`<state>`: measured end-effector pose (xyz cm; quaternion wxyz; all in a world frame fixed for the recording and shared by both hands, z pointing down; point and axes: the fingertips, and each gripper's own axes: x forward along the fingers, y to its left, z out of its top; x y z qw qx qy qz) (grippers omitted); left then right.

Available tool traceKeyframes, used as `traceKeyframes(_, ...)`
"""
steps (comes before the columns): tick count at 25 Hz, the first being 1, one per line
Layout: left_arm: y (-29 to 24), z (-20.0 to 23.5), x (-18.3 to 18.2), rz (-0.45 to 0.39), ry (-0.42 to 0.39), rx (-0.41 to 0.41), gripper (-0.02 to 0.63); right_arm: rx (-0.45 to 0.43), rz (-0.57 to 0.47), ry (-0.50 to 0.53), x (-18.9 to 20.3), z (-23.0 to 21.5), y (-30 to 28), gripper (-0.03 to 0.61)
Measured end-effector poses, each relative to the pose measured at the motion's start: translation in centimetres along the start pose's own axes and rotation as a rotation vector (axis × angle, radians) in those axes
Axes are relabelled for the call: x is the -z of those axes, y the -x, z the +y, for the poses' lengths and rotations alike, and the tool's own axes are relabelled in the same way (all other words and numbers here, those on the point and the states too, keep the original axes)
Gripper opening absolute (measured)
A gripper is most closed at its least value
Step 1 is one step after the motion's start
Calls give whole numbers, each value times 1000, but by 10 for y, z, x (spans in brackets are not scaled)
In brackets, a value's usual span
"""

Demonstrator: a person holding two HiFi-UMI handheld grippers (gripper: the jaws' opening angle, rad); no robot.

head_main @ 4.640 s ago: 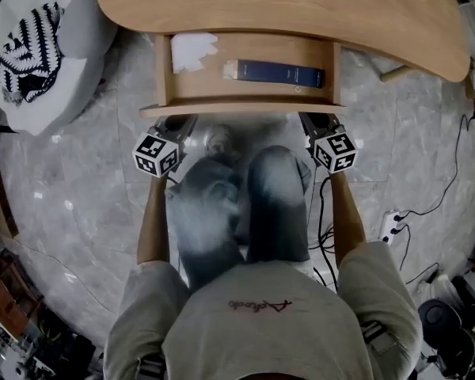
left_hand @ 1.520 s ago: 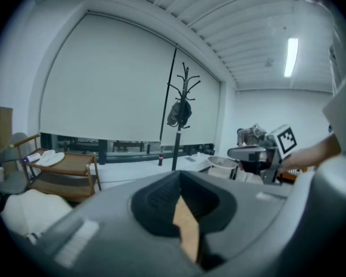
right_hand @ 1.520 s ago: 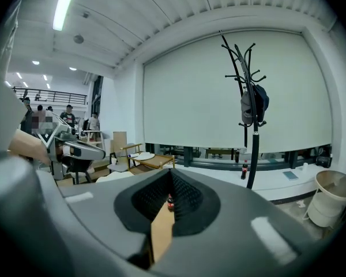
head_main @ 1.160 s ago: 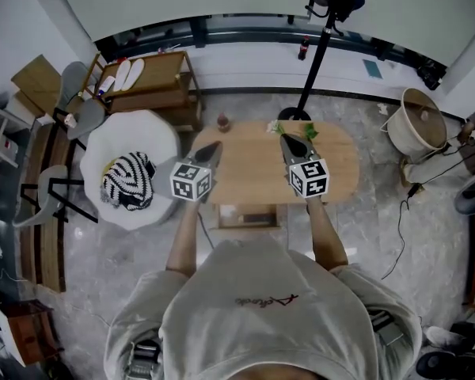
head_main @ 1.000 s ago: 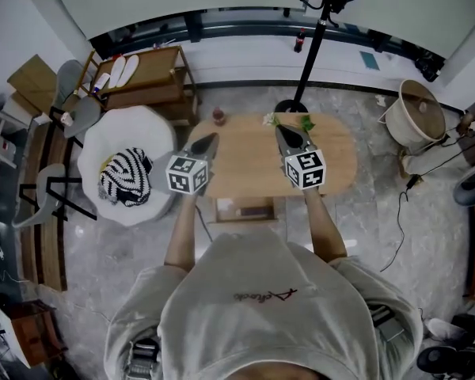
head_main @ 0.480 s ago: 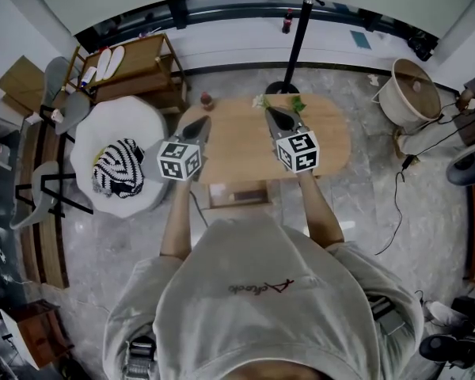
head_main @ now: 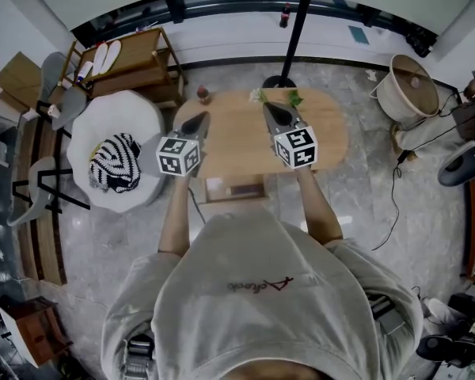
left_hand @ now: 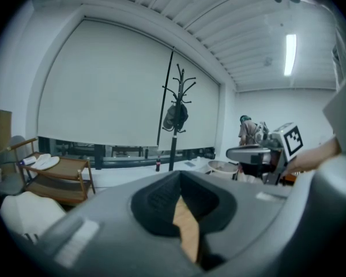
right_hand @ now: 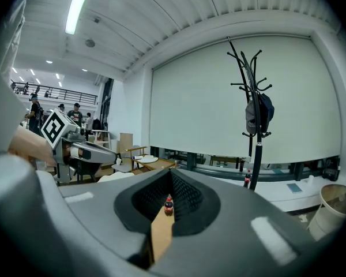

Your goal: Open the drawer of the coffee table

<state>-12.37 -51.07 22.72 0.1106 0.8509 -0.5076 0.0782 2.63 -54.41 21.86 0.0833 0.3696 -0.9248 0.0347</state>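
I held the left gripper and the right gripper side by side, raised clear above the counter. Each had its fingers pressed together on nothing, since I judged no grip was needed. The drawer stood pulled out at the counter's 6 o'clock edge, nearest my body, so the opening looked done.

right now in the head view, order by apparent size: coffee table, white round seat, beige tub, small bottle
coffee table
white round seat
beige tub
small bottle
No two look alike.
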Motion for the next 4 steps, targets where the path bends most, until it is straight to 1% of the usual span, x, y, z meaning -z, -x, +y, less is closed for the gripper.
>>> traceKeyframes(4, 0, 0, -3, -3, -4, 1, 2, 0, -1, 5, -3, -1, 0, 5)
